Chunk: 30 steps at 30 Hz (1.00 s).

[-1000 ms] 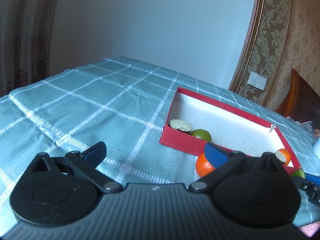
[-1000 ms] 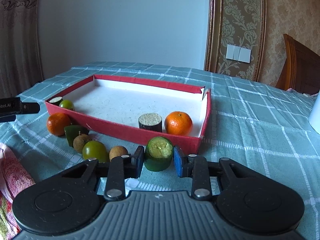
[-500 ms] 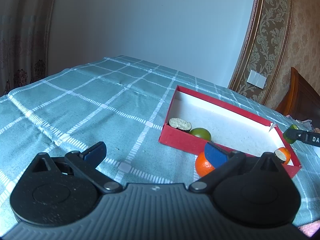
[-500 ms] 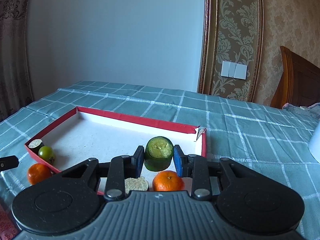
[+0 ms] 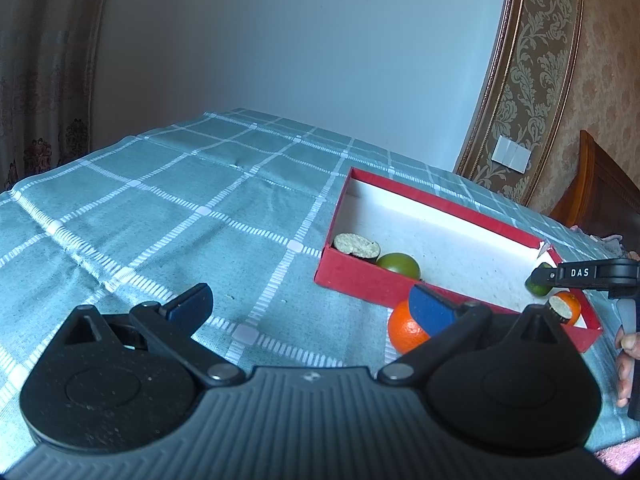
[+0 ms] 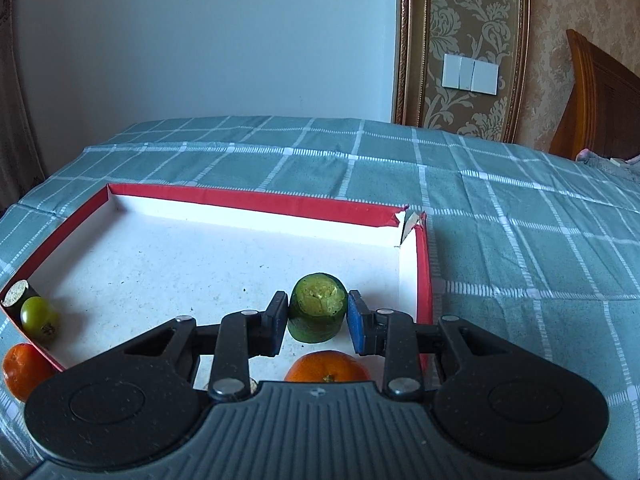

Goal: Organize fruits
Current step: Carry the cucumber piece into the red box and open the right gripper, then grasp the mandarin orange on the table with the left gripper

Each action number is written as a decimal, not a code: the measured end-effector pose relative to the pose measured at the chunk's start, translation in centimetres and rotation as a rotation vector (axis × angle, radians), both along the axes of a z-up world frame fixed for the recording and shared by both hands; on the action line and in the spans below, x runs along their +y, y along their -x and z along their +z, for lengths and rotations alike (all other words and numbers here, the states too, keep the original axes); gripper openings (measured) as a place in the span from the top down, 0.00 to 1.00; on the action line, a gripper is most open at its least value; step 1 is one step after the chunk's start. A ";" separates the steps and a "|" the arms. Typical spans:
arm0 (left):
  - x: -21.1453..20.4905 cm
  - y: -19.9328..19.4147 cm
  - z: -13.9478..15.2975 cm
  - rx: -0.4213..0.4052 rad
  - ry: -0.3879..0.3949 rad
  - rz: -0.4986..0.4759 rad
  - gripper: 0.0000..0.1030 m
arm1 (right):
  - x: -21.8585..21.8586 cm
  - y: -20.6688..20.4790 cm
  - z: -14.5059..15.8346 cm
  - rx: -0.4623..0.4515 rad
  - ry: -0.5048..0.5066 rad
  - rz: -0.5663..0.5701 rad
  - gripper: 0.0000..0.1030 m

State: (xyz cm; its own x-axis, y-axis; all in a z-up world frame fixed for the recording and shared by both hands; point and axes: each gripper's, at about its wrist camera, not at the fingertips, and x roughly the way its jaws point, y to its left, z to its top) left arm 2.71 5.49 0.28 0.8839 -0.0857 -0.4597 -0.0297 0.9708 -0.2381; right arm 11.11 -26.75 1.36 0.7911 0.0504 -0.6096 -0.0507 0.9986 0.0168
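My right gripper (image 6: 317, 317) is shut on a green cut fruit piece (image 6: 317, 307) and holds it over the right end of the red box (image 6: 248, 199), inside its walls. It shows in the left wrist view too (image 5: 540, 282). An orange (image 6: 327, 367) lies in the box just below it. At the box's left end lie a dark cut piece (image 6: 16, 293) and a green round fruit (image 6: 37, 315). Another orange (image 6: 18, 368) sits outside on the cloth. My left gripper (image 5: 308, 306) is open and empty above the cloth, left of the box (image 5: 360, 280).
The table wears a teal checked cloth (image 5: 160, 208). A wooden chair (image 6: 600, 92) stands at the back right. A hand (image 5: 626, 364) holds the right gripper at the right edge of the left wrist view.
My right gripper lifted the green piece off the cloth, carried it forward over the box's near wall and lowered it inside. The left gripper barely moved.
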 end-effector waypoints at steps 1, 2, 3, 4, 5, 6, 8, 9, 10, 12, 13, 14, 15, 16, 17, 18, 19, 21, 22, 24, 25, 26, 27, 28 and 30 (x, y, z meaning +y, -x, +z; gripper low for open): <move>0.0 0.0 0.0 0.000 0.000 0.001 0.00 | -0.1 -0.1 -0.2 0.010 -0.006 -0.001 0.70; 0.0 0.0 0.0 0.001 0.001 0.002 0.00 | -0.1 0.0 -0.3 0.015 -0.009 -0.003 0.70; 0.0 0.0 0.0 0.002 0.001 0.003 0.00 | -0.3 0.1 -0.4 0.017 -0.016 -0.002 0.69; 0.0 0.0 0.0 0.002 0.001 0.004 0.00 | -0.4 0.2 -0.4 0.019 -0.024 -0.006 0.64; 0.0 -0.1 0.0 0.002 0.001 0.004 0.00 | -0.5 0.3 -0.3 0.021 -0.032 -0.010 0.58; 0.0 -0.1 0.0 0.002 0.001 0.005 0.00 | -0.8 0.6 -0.2 0.015 -0.046 -0.015 0.47; 0.0 -0.1 0.0 0.003 0.003 0.007 0.00 | -1.3 1.5 0.3 -0.028 -0.075 -0.025 0.38; 0.1 -0.1 0.0 0.004 0.003 0.007 0.00 | -1.7 2.1 0.7 -0.054 -0.091 -0.026 0.36; 0.1 -0.1 0.0 0.005 0.003 0.008 0.00 | -2.0 2.7 1.0 -0.070 -0.104 -0.027 0.36; 0.1 -0.1 0.0 0.005 0.004 0.010 0.00 | -2.8 4.1 1.7 -0.102 -0.134 -0.040 0.36; 0.1 -0.1 0.0 0.005 0.006 0.011 0.00 | -3.3 5.0 2.0 -0.121 -0.155 -0.044 0.36; 0.2 -0.1 0.0 0.004 0.007 0.010 0.00 | -3.8 6.0 2.2 -0.137 -0.174 -0.050 0.36; 0.1 -0.1 0.0 0.003 0.007 0.008 0.00 | -4.2 7.2 2.3 -0.151 -0.192 -0.055 0.35; 0.1 0.0 0.0 0.000 0.006 0.004 0.00 | -4.7 8.2 2.3 -0.161 -0.205 -0.056 0.31; 0.1 0.0 0.1 -0.005 0.006 -0.001 0.00 | -5.1 9.3 2.2 -0.171 -0.217 -0.059 0.29; 0.1 0.1 0.1 -0.011 0.008 -0.009 0.00 | -5.4 10.4 1.9 -0.178 -0.223 -0.067 0.26; 0.1 0.2 0.1 -0.017 0.009 -0.018 0.00 | -5.8 11.4 1.6 -0.182 -0.225 -0.078 0.25; -0.1 0.4 0.2 -0.028 0.006 -0.043 0.00 | -6.3 13.1 0.7 -0.180 -0.234 -0.085 0.25; -0.2 0.5 0.3 -0.035 0.001 -0.055 0.00 | -6.5 13.6 0.3 -0.178 -0.239 -0.088 0.25; -0.6 0.7 0.4 -0.051 -0.010 -0.083 0.01 | -7.0 14.6 -0.9 -0.185 -0.259 -0.099 0.25; -0.9 0.7 0.5 -0.055 -0.026 -0.091 0.02 | -7.1 14.7 -1.4 -0.182 -0.272 -0.102 0.25; -1.2 0.8 0.6 -0.059 -0.043 -0.097 0.09 | -7.5 14.6 -1.6 -0.163 -0.304 -0.105 0.25; -1.6 0.8 0.6 -0.063 -0.058 -0.113 0.15 | -7.8 14.7 -1.6 -0.169 -0.334 -0.109 0.25; -2.0 0.7 0.6 -0.059 -0.074 -0.135 0.22 | -7.9 14.7 -1.7 -0.175 -0.346 -0.117 0.25; -2.9 0.7 0.6 -0.053 -0.114 -0.162 0.29 | -8.2 14.5 -1.9 -0.156 -0.364 -0.119 0.25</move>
